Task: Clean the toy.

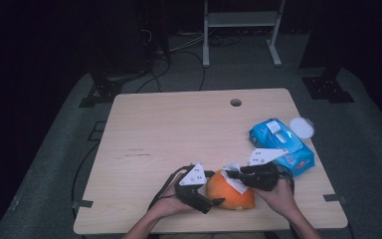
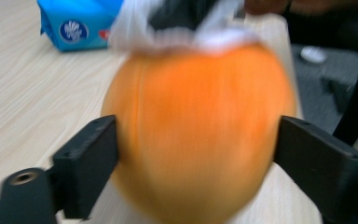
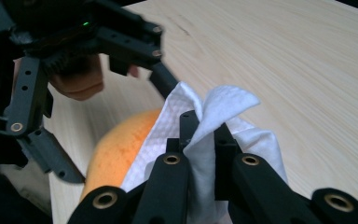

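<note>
From the high view, the orange fruit (image 1: 230, 191) sits on the table (image 1: 179, 134) near the person's edge, with the left claw (image 1: 214, 201) at its left side and the right claw (image 1: 231, 174) coming over its top with a white wipe (image 1: 235, 180) pinched in it. I'd guess the wiping is somewhere mid-job: the wipe is out and lying on the fruit's top, but how much skin has actually been cleaned I can't tell. Behind and to the right of the fruit there's the blue wipes pack (image 1: 281, 144), flap on top looks up, contents not visible, and a round white lid (image 1: 302, 127) just beyond it. In the left gripper view the fruit (image 2: 198, 135) is blurry and sits between the wide-spread jaws; the left claw (image 2: 196, 154) looks spread about as far as it goes, and whether the pads really press I can't make out, so I'd call it loosely bracketing rather than gripping. The wipe (image 2: 186, 35) drapes over the fruit's far top. In the right gripper view the right claw (image 3: 202, 126) is clamped tight on a fold of the wipe (image 3: 223, 116), which rests on the fruit (image 3: 121, 149).
</note>
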### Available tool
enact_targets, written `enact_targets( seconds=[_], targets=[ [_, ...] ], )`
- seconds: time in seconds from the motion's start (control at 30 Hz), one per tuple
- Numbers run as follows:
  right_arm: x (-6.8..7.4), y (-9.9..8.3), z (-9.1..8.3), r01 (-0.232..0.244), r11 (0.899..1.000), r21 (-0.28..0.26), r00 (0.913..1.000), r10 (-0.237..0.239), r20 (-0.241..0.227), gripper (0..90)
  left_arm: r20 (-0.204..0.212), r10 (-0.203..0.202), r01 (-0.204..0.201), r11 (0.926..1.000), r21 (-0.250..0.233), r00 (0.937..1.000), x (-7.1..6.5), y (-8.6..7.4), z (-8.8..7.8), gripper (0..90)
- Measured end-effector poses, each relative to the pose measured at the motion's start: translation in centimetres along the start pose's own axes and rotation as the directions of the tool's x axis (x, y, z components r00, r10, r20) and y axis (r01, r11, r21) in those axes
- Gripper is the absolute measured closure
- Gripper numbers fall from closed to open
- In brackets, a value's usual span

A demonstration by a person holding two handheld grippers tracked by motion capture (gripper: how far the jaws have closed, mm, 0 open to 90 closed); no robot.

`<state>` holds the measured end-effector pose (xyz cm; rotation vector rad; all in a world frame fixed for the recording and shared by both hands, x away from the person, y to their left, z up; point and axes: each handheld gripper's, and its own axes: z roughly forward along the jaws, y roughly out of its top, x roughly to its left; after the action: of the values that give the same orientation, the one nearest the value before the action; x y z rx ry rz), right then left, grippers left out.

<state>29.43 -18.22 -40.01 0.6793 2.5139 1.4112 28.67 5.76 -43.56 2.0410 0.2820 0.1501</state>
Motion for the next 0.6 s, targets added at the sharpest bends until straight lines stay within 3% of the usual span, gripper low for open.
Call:
enact_targets(
  seconds=[0.2, 0.47, 0.6],
  targets=[
    [1.1, 0.5, 1.3, 0.032, 0.999, -0.002, 0.9991, -0.032, -0.028, 86.2, 0.004, -0.015, 0.015, 0.9998, 0.012, 0.9999, 0.2, -0.4, 0.0, 17.2],
    [-0.1, -0.9, -1.0, -0.024, 1.0, -0.012, 0.9996, 0.024, -0.016, 86.2, 0.005, -0.059, 0.058, 0.9981, 0.02, 0.9983, 0.7, -0.9, -0.1, 23.0],
    [-0.1, -2.1, -2.6, -0.044, 0.999, -0.017, 0.999, 0.044, 0.003, 86.1, 0.013, -0.053, 0.053, 0.9984, 0.018, 0.9985, 0.8, -0.8, -0.1, 22.6]
  ],
)
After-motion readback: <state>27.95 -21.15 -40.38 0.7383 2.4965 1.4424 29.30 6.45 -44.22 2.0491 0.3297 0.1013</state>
